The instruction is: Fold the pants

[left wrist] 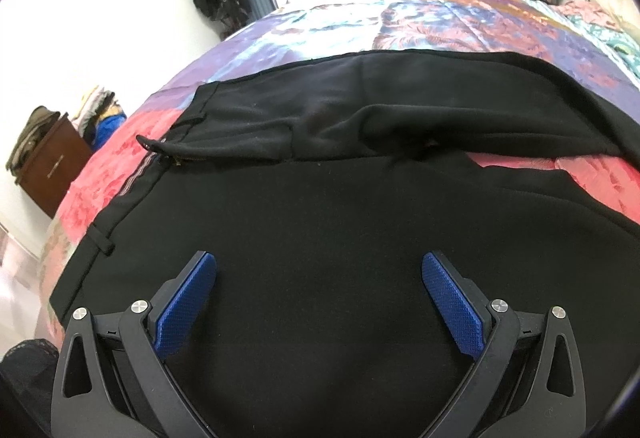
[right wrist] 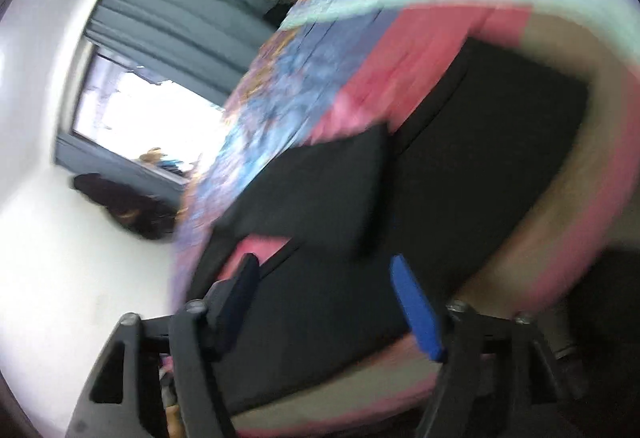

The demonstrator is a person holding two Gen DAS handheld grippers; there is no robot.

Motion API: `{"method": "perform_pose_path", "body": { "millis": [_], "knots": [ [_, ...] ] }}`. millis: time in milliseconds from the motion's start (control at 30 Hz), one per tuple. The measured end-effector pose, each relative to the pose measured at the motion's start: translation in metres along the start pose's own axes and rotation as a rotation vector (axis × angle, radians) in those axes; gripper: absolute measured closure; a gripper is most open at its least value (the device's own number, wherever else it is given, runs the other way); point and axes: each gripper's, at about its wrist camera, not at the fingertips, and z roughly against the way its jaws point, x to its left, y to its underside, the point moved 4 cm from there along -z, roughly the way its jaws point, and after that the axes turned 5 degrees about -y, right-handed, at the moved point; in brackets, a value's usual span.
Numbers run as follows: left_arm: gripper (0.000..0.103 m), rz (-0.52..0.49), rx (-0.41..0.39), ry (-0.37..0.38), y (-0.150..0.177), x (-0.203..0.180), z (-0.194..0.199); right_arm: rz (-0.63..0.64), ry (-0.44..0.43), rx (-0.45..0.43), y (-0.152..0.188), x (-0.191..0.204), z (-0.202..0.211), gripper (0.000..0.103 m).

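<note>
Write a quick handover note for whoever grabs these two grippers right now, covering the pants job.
Left gripper: jaws open, holding nothing, over the black fabric pants near the waistband.
Right gripper: jaws open, holding nothing; its view is motion-blurred.
The pants lie spread on the colourful patchwork bedspread, zipper fly open, both legs apart with pink cover showing between them.
Done: pants laid out; one leg end looks turned over in the right wrist view, but blur makes that unsure.
Left: bring one leg over the other, then fold lengthwise into a stack.

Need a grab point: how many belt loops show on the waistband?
1: a belt loop on the near-left waistband of the pants, left-wrist view. Others may be hidden or lost in black fabric.
</note>
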Motion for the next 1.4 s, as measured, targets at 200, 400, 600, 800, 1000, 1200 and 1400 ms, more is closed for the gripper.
{"method": "perform_pose_path", "body": {
  "millis": [200, 400, 600, 800, 1000, 1200, 1400],
  "knots": [
    [0.000, 0.013, 0.007, 0.018, 0.000, 0.001, 0.000, -0.141, -0.042, 0.040, 0.014, -0.008, -0.066, 0.033],
    [0.000, 0.033, 0.018, 0.044, 0.000, 0.004, -0.002, -0.278, 0.005, -0.189, -0.018, -0.029, -0.056, 0.047],
    [0.000, 0.033, 0.025, 0.043, -0.001, 0.003, -0.003, -0.227, 0.143, -0.144, -0.024, -0.040, -0.049, 0.090],
    [0.001, -0.017, 0.161, 0.173, -0.036, -0.024, 0.018, 0.099, 0.130, -0.168, -0.050, 0.032, -0.002, 0.090],
    [0.001, 0.194, 0.330, 0.588, -0.125, -0.088, -0.014, 0.291, 0.089, -0.189, -0.059, 0.086, 0.030, 0.090],
    [0.001, 0.401, 0.466, 0.671, -0.179, -0.119, -0.078, 0.350, 0.054, -0.226, -0.068, 0.108, 0.053, 0.090],
    [0.076, 0.491, 0.522, 0.654, -0.178, -0.113, -0.106, 0.390, 0.029, -0.230, -0.062, 0.121, 0.074, 0.090]
  ]
}}
